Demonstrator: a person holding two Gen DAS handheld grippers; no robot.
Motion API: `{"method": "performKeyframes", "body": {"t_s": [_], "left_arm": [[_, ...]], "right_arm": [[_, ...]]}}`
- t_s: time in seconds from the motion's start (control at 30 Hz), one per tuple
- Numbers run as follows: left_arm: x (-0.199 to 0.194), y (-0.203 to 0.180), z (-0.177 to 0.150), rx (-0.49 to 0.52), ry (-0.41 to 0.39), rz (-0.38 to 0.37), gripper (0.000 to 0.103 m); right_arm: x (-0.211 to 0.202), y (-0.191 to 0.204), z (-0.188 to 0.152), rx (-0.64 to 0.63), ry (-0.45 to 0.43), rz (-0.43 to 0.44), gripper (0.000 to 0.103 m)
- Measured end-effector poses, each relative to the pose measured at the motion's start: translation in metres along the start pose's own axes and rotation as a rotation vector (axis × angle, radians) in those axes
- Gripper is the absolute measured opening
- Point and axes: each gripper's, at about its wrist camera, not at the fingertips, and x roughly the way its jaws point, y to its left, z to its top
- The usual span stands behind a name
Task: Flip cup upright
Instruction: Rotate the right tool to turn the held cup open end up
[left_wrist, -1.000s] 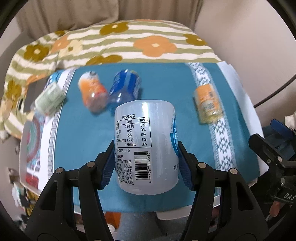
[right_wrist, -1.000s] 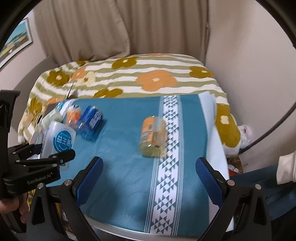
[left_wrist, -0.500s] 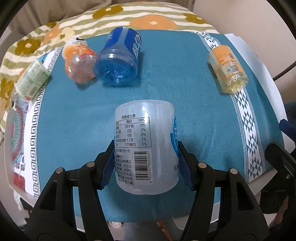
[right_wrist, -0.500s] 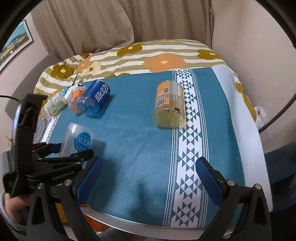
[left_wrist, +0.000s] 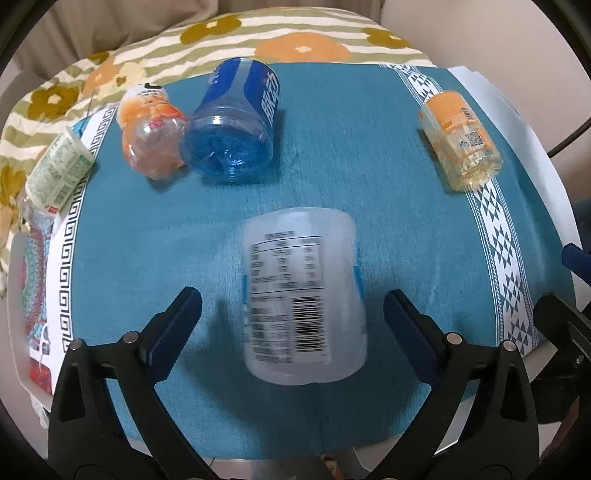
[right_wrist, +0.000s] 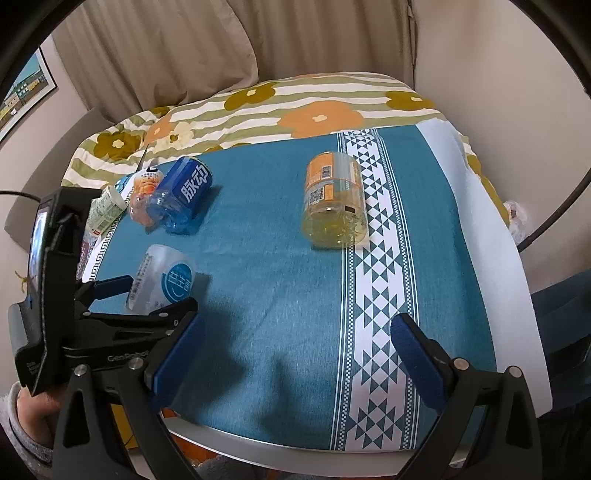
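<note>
Five containers sit on the bench (left_wrist: 332, 206), taken left to right: a green-labelled bottle (left_wrist: 59, 171), an orange-printed cup (left_wrist: 151, 133), a blue cup (left_wrist: 236, 122), the white cup (left_wrist: 303, 306) and a yellow cup (left_wrist: 460, 140). The white cup rests near the front edge between the left gripper (left_wrist: 291, 314)'s jaws, which stand wide and clear of it. Half a second ago they were clamped on it, so this looks like the release step. Whether it stands truly upright I cannot tell; checking that comes next. The right gripper (right_wrist: 295, 343) hovers with jaws wide, holding nothing.
</note>
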Motion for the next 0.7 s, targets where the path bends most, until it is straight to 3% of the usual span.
{"method": "performKeyframes", "body": {"t_s": [0.43, 0.7], "left_arm": [[-0.030, 0.014, -0.003, -0.015, -0.028, -0.067, 0.103], [-0.076, 0.054, -0.010, -0.044, -0.074, -0.062, 0.103]], "right_arm": [[-0.007, 0.012, 0.015, -0.004, 0.004, -0.027, 0.100], [-0.011, 0.027, 0.041, -0.011, 0.089, 0.014, 0.100]]}}
